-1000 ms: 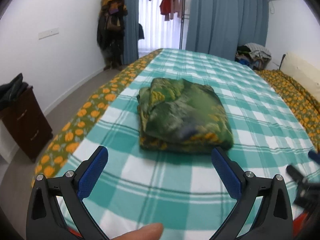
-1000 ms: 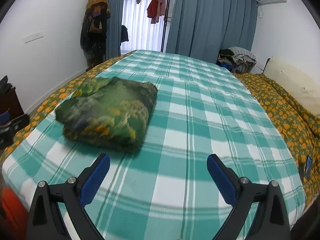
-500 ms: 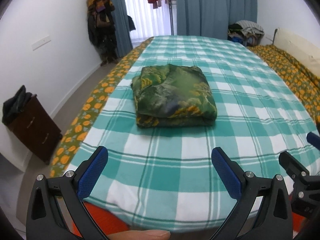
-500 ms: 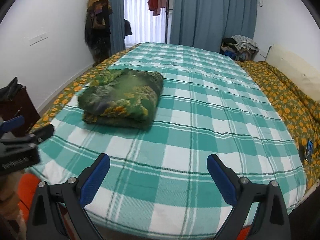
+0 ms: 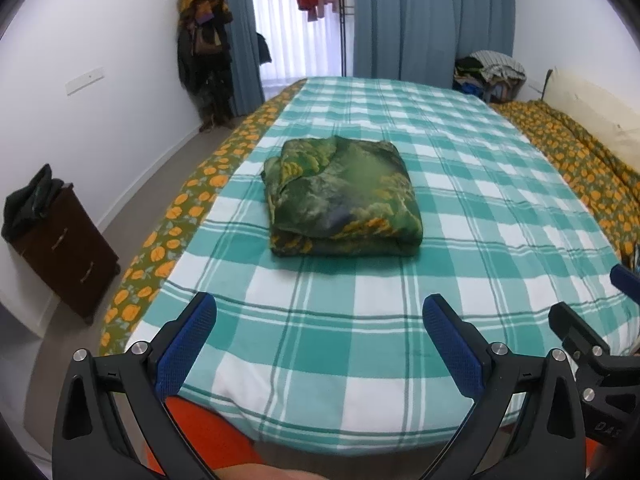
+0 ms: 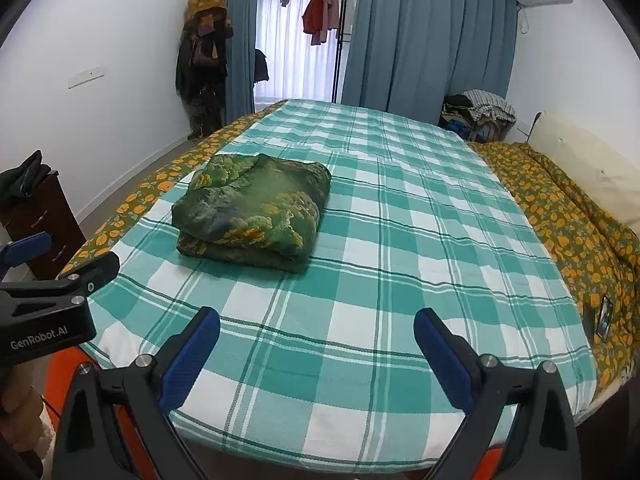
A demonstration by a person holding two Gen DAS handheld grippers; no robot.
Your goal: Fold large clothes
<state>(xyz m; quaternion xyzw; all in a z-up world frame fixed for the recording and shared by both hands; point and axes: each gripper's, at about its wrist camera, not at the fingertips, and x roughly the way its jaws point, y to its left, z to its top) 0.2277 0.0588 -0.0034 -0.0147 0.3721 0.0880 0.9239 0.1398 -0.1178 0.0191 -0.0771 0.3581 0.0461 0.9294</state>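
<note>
In the left wrist view, the left gripper (image 5: pixel 320 332) is seen with its jaws spread wide and nothing held between them, above the near edge of the bed (image 5: pixel 460 208). A folded green garment (image 5: pixel 344 196) with yellow patterning is laid on the teal checked bedspread, left of the middle and well apart from the jaws. Part of the right gripper (image 5: pixel 600 340) is caught at the right edge. A dark wooden cabinet (image 5: pixel 68 252) is placed against the left wall.

In the right wrist view, the right gripper (image 6: pixel 316 344) is likewise shown with jaws wide apart and empty, over the bed's near edge. The folded garment (image 6: pixel 256 212) is seen lying ahead and to the left. The left gripper's body (image 6: pixel 52 300) is visible at the left edge. Blue curtains (image 6: pixel 432 40) are hung beyond the bed.
</note>
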